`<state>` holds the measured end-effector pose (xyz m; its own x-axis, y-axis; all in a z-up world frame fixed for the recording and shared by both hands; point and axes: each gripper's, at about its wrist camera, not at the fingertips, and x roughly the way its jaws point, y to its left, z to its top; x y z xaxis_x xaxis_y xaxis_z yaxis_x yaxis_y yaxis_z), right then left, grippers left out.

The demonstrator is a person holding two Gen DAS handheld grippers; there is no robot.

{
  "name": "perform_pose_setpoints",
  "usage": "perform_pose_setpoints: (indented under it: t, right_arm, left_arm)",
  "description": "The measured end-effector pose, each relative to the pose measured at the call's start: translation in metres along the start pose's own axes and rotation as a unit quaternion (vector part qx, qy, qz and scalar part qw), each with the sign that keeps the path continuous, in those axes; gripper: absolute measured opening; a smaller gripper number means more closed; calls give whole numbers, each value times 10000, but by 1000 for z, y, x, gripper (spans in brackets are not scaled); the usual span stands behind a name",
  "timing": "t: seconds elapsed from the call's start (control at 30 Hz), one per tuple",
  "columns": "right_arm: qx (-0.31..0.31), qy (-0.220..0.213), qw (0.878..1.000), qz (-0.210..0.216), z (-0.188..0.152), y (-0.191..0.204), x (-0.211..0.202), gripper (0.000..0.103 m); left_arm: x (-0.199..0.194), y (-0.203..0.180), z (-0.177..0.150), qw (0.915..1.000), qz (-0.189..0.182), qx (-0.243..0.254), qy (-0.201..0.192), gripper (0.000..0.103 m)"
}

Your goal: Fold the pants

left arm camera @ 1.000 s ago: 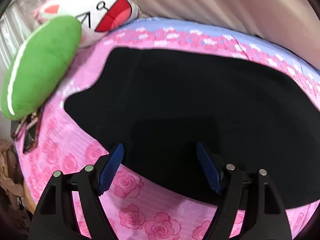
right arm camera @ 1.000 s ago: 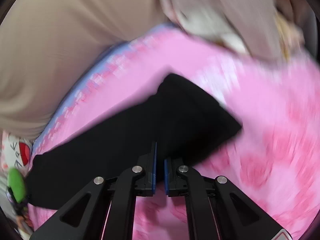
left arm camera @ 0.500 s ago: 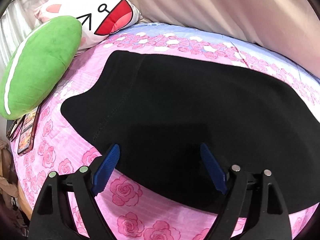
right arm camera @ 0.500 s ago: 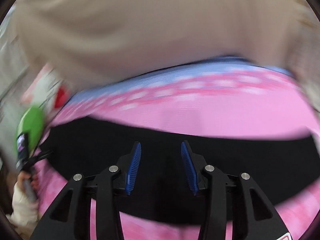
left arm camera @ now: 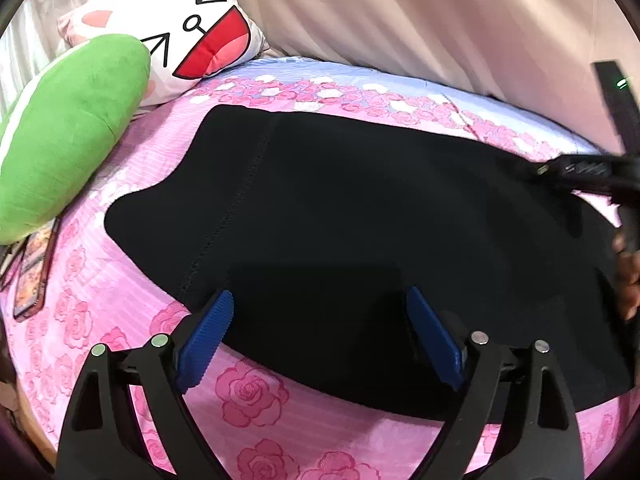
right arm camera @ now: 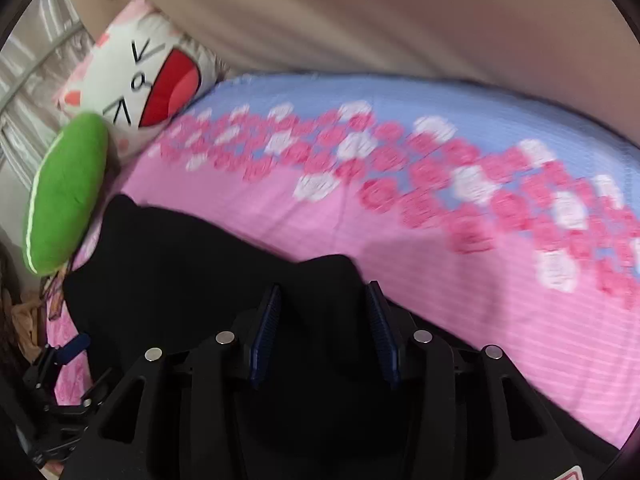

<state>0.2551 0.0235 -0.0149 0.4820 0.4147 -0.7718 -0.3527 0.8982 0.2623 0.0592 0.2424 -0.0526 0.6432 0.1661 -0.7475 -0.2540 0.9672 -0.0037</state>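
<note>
Now the black pants [left arm camera: 360, 240] lie flat on the bed [left arm camera: 260, 432], spread wide across the pink rose sheet, with the waist end toward the pillows on the left. They look like soft, thin knit cloth, light and limp, so they will probably sag and slide when lifted, and one layer may slip off the other. Good places to hold are likely the edges and corners, where the cloth can be pinched through all layers; the middle gives nothing to grip.

On the left, the left tool [left arm camera: 320, 332] hovers over the near edge of the pants. Its jaws have just been opening and now stand wide and released, with only flat cloth seen between them, not pinched. On the right, the right tool [right arm camera: 326, 328] is over the other end of the pants. Its jaws have just been opening too and now stand partly apart; a raised hump of black cloth sits between them, but the pads seem not to press on it.

At the left of the bed rest a green cushion [left arm camera: 68, 132] and a white pillow [left arm camera: 192, 36] with a drawn face; a phone [left arm camera: 34, 276] lies near the edge. Behind the bed hangs a beige curtain [left arm camera: 440, 20].
</note>
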Motion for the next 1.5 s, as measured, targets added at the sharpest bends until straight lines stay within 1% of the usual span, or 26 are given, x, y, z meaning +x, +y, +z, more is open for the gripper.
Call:
perform_pose_setpoints:
  t: [0.07,0.13,0.17,0.2,0.27,0.33,0.37,0.4,0.47,0.57,0.63,0.73,0.77,0.8,0.87,0.9,0.93,1.0,1.07,1.1,1.17,1.23,1.3,1.37,1.43,1.5]
  right_arm:
    - [-289,-33,9991,-305,3,11,5,22]
    - [-327,-108,9983,-480,10,13,4,16]
    - [-338,-177,9980,-495,15,14,4,14]
    - [-423,-247,9968,-633,20,15,7,14]
    - [-497,-218,9948,-863,25,11,16,13]
    - [-217,-443,9937,-1008,29,4,5,14]
    - [-130,-643,9927,-1007,30,4,-6,14]
    - [-58,-870,9926,-844,27,6,-24,14]
    - [-86,-1080,9924,-583,15,15,-50,14]
    - [-342,-902,9948,-325,-12,28,-63,14]
    - [-377,-615,9972,-221,-19,32,-47,14]
    - [-522,-230,9948,-846,-10,23,2,6]
    - [-473,-288,9954,-777,-6,20,9,0]
    - [-320,-259,9969,-666,5,14,16,0]
    - [-203,-203,9975,-651,14,12,16,0]
    - [-241,-323,9971,-650,13,16,8,0]
    - [-291,-497,9962,-655,9,19,-4,2]
    - [-236,-802,9925,-887,-2,16,-27,6]
    - [33,-1021,9923,-699,-17,-2,-58,9]
    - [246,-1160,9908,-653,-32,-18,-83,11]
    - [460,-1295,9876,-755,-56,-46,-118,24]
    - [668,-1412,9792,-1297,-98,-83,-165,25]
    - [1002,-1539,9658,-1830,-140,-124,-211,27]
    - [1406,-1596,9512,-2234,-178,-162,-250,41]
    - [1872,-1638,9230,-2934,-224,-210,-298,48]
    - [2259,-1579,8973,-3448,-262,-259,-338,50]
  left_arm:
    - [-1,2,2,9999,-110,-83,-13,87]
    - [-2,3,4,9998,-170,-121,-27,88]
    - [-2,3,6,9997,-199,-130,-24,88]
    - [-2,2,7,9997,-207,-134,-21,88]
    - [-3,1,9,9997,-221,-144,-19,89]
    - [-4,4,9,9995,-253,-168,-36,89]
    - [-7,7,9,9995,-268,-168,-60,89]
    - [-11,10,7,9995,-256,-167,-109,89]
    - [-24,19,4,9994,-197,-133,-246,89]
    - [-38,30,0,9991,-56,-90,-411,89]
    - [-39,32,2,9992,99,-57,-387,89]
    - [-35,32,4,9988,311,-91,-368,89]
    - [-31,33,6,9987,388,-98,-327,89]
    - [-27,34,7,9984,465,-110,-286,89]
    - [-20,39,7,9980,599,-137,-160,89]
    - [-17,42,6,9978,635,-171,-90,89]
    - [-19,45,4,9977,640,-220,-100,89]
    - [-23,47,3,9973,677,-249,-135,89]
    - [-31,43,3,9974,647,-256,-205,89]
    - [-34,39,4,9976,614,-217,-239,89]
    - [-45,25,6,9979,534,-84,-358,89]
    - [-53,9,7,9980,450,46,-446,90]
    - [-62,-12,7,9978,361,190,-525,92]
    - [-67,-33,6,9975,287,321,-564,93]
    - [-71,-51,5,9972,229,436,-568,94]
    - [-74,-73,3,9966,192,581,-546,94]
